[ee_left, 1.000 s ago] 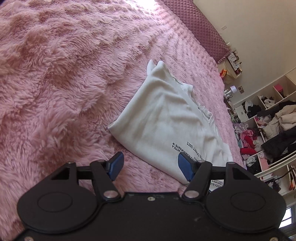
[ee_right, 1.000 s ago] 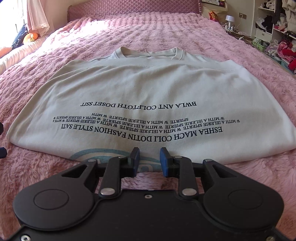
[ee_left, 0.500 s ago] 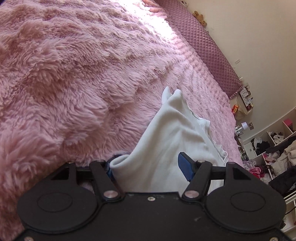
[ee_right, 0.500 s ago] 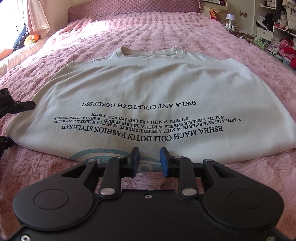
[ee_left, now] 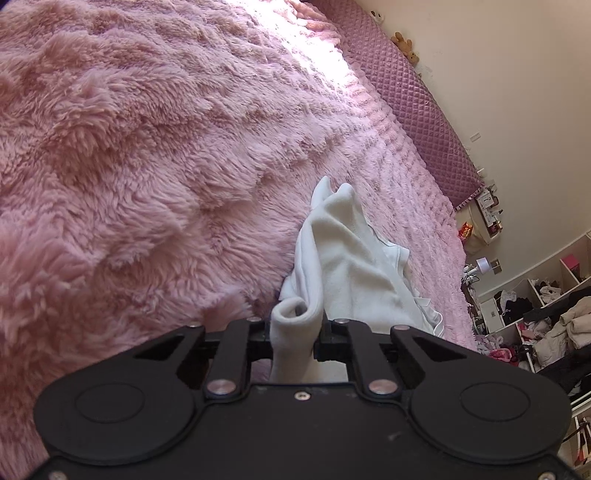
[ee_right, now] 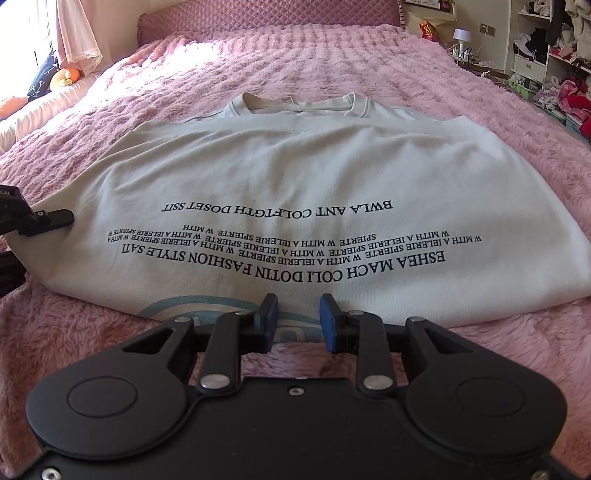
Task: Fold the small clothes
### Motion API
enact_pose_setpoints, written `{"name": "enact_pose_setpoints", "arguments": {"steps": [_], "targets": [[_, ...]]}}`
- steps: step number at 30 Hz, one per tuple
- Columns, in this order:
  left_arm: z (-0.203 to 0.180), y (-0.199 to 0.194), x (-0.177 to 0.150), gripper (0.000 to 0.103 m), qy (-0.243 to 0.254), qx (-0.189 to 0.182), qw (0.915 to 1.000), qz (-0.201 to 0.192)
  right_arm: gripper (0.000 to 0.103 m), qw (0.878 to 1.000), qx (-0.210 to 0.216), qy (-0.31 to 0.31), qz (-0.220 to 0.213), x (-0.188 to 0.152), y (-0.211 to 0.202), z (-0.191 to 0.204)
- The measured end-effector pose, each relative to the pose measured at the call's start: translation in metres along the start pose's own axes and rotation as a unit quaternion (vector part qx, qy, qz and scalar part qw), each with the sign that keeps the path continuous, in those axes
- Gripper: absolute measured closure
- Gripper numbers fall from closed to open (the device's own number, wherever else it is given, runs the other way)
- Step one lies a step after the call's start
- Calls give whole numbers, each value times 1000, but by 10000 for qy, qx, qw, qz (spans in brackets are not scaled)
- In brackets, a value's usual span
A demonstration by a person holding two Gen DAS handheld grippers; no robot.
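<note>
Across the fluffy pink plush bedspread (ee_right: 424,70) lies the white cotton T-shirt printed with black lettering (ee_right: 280,177), spread flat with its collar toward the quilted mauve headboard (ee_right: 258,16) and its bottom part already doubled over. At the shirt's left edge the left gripper (ee_left: 293,334) is closing its jaws on a bunched roll of white fabric, which sits squeezed between them. The right gripper (ee_right: 297,321) hovers just over the near folded edge, its blue pads (ee_right: 269,317) a narrow gap apart with nothing between them. To my eye the step in hand is taking the left side to fold it toward the middle. Done well, I'd say the pinch should catch every layer of the doubled cloth, not just the top one, and the lift should be low and even so the flat part doesn't drag on the shaggy pile. The idle right gripper could press the near edge down to keep it from shifting.
</note>
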State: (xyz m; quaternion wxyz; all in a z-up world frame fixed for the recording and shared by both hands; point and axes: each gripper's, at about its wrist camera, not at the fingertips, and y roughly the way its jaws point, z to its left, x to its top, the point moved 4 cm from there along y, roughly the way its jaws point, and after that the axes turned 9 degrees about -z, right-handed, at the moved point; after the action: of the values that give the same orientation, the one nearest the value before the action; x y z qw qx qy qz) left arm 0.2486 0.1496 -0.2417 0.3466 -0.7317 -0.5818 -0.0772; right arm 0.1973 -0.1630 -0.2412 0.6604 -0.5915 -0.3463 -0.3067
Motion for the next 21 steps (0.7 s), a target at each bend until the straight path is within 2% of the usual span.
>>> {"name": "enact_pose_setpoints", "arguments": {"steps": [2, 5, 8, 10, 12, 16, 19, 21], "targets": [[-7, -6, 3, 92, 190, -67, 9998, 0, 77, 9991, -55, 356, -219, 14, -15, -20], [-19, -10, 4, 92, 367, -186, 9992, 12, 68, 9946, -615, 645, -524, 30, -34, -64], [-26, -9, 3, 92, 433, -237, 9988, -9, 67, 9894, -1006, 909, -512, 30, -37, -107], [-30, -8, 0, 92, 503, -205, 9985, -70, 67, 9871, -1218, 980, -334, 21, -31, -129], [-33, -8, -4, 92, 571, -148, 9982, -109, 67, 9867, -1191, 1084, -213, 9, -25, -140], [-44, -6, -8, 93, 492, -256, 9985, -23, 67, 9873, -1025, 1137, -420, -5, -21, -146], [-71, -6, -12, 93, 701, -430, 9966, 19, 66, 9864, -1020, 1198, -478, -4, -23, -145], [-102, -5, -21, 93, 877, -774, 9931, 101, 65, 9855, -914, 1358, -448, 0, -27, -150]]}}
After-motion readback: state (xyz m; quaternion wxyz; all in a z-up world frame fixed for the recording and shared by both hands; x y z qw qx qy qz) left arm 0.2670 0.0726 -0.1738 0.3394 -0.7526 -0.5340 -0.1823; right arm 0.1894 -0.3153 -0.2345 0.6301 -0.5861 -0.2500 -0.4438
